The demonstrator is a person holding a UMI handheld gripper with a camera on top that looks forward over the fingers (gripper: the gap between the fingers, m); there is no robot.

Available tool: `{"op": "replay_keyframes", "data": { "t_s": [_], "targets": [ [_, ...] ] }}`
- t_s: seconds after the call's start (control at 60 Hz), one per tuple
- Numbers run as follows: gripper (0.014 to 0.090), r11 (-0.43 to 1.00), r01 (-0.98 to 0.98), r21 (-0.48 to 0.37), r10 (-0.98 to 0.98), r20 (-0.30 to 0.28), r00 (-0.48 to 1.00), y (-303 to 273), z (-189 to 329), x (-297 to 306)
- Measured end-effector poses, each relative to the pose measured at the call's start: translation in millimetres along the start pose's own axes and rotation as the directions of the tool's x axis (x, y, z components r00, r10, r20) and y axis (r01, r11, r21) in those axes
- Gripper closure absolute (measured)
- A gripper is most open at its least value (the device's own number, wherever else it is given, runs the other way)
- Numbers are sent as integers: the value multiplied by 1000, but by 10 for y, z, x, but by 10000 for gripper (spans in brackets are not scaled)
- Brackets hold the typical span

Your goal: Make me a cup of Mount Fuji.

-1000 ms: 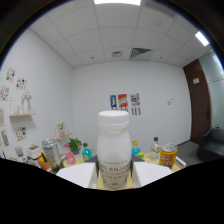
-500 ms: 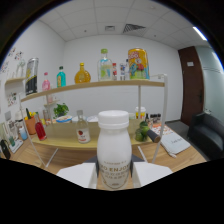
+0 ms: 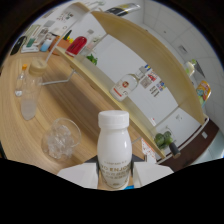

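Gripping a white milk bottle [image 3: 113, 150] between their two pale fingers, the tongs [image 3: 114, 181] are holding it upright along their own axis while the whole view is rolling sharply, so that the wooden tabletop [image 3: 75, 107] is slanting across the scene. Both fingers are pressing on the bottle's lower body, where dark lettering is showing; its round white cap is standing clear above them.

Just beside the bottle, on the tabletop, a clear rounded glass cup [image 3: 60, 139] is sitting with ice cubes piled inside it. Farther along the tabletop, toward its far end, a small clear glass vessel [image 3: 28, 108] and a slim glass piece with a yellow top [image 3: 22, 76] are standing apart from each other. The wood grain between them and the ice cup is lying bare, giving open room.

Beyond the tabletop's far edge, a light wooden shelf [image 3: 145, 47] is running along a white wall, with a red container [image 3: 76, 45], green leaves [image 3: 92, 59] and a rounded bottle with a red label [image 3: 125, 86] lined beneath it.
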Motion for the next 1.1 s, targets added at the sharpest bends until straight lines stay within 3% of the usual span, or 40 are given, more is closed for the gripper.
{"op": "replay_keyframes", "data": {
  "t_s": [0.183, 0.35, 0.683, 0.9, 1.0, 1.1],
  "targets": [
    [569, 927, 373, -50, -375, -36, 926, 0, 42, 78],
    [571, 751, 655, -84, -660, -71, 748, -69, 42, 153],
    [566, 413, 895, -169, -910, -106, 400, -219, 30, 295],
    [567, 458, 875, -159, -889, -111, 445, -299, -48, 337],
    [567, 605, 790, -100, -795, -119, 594, -376, -107, 317],
    [565, 796, 605, 17, -600, -110, 792, -537, -225, 268]
  ]
}}
